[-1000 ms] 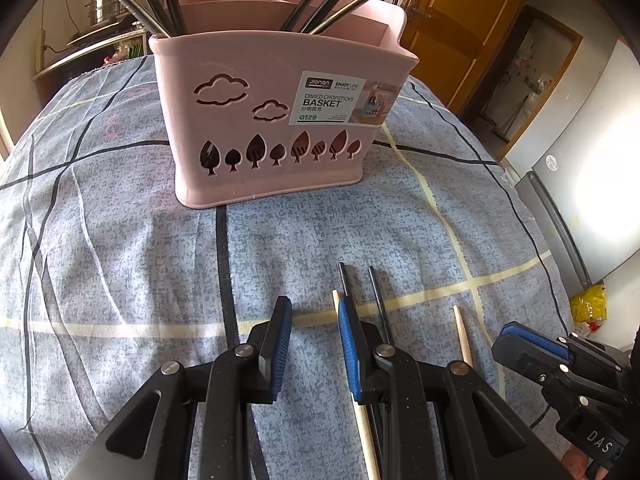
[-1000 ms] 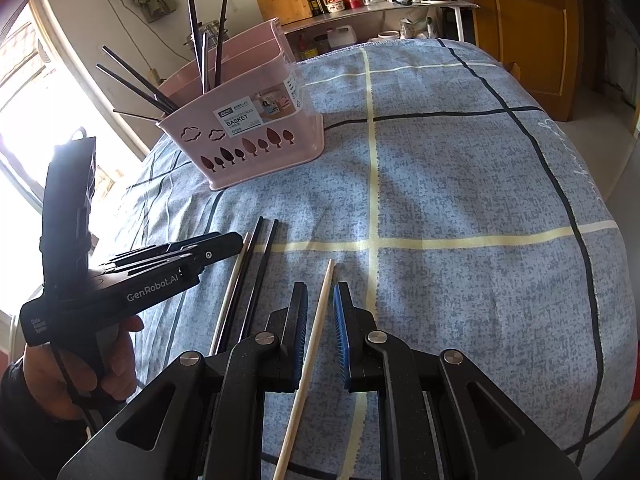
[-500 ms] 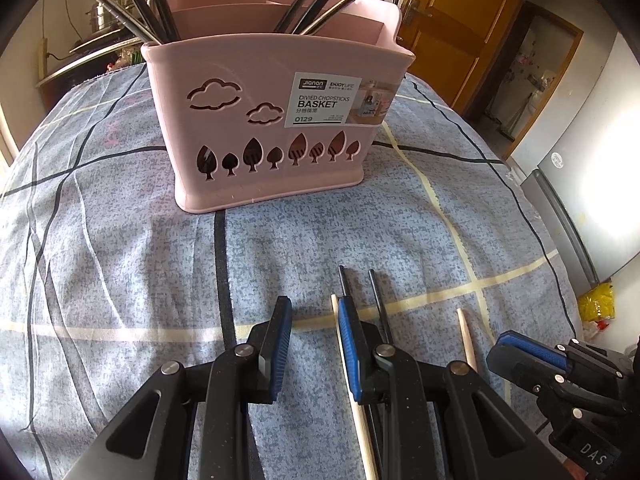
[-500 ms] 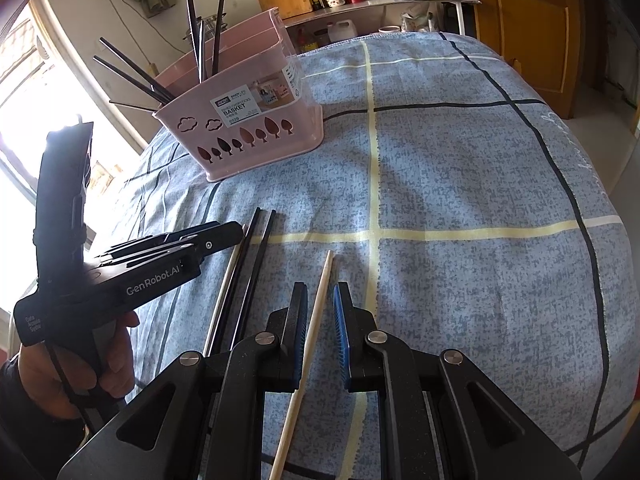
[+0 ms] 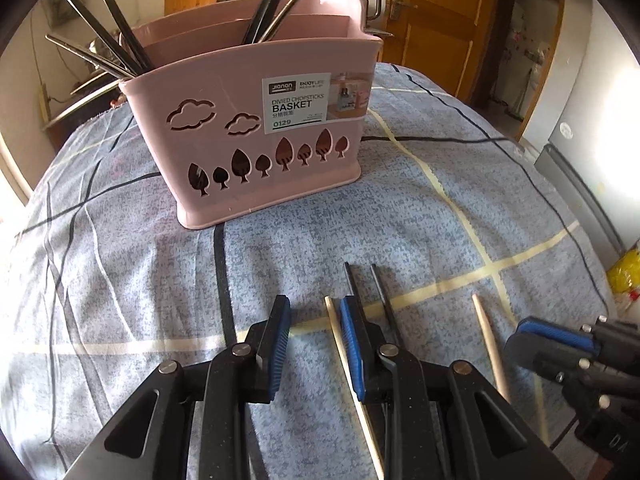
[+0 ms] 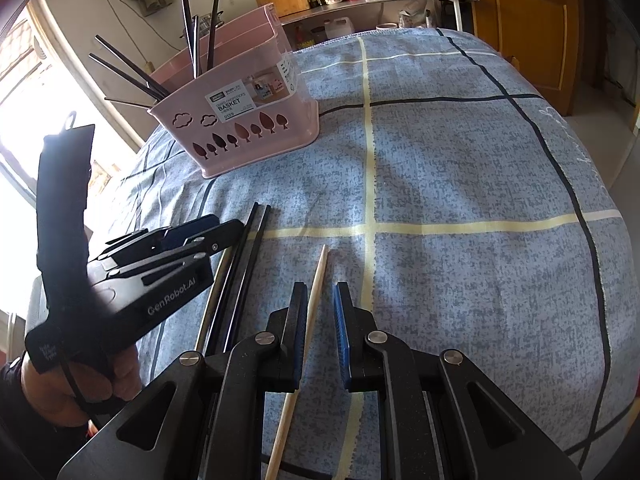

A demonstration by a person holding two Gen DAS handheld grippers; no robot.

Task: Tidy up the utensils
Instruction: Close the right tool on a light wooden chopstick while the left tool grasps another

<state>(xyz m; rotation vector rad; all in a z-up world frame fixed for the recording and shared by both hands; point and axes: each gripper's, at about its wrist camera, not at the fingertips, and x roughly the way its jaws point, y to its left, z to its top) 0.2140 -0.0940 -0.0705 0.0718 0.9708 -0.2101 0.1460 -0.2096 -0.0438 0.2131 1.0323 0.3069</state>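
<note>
A pink chopstick basket [image 5: 256,136] stands on the blue checked cloth with several dark chopsticks [image 5: 108,36] in it; it also shows in the right wrist view [image 6: 240,120]. My left gripper [image 5: 314,340] is open low over the cloth, with a wooden chopstick [image 5: 340,344] by its right finger and two black chopsticks [image 5: 380,292] beyond. My right gripper [image 6: 320,332] is open, its jaws either side of another wooden chopstick [image 6: 312,304], not touching. That chopstick shows in the left wrist view [image 5: 486,332]. The black pair [image 6: 248,248] lies left of it.
The left gripper's body [image 6: 132,280] and the hand holding it sit close on the right gripper's left. The right gripper's tip [image 5: 560,344] shows at the left view's right edge. A counter [image 6: 380,0] with a kettle and jars stands behind the table. A wooden door [image 6: 532,20] is far right.
Both grippers have moved slightly forward towards the basket, which looks larger. The chopsticks on the cloth have not moved. Both grippers stay open.
</note>
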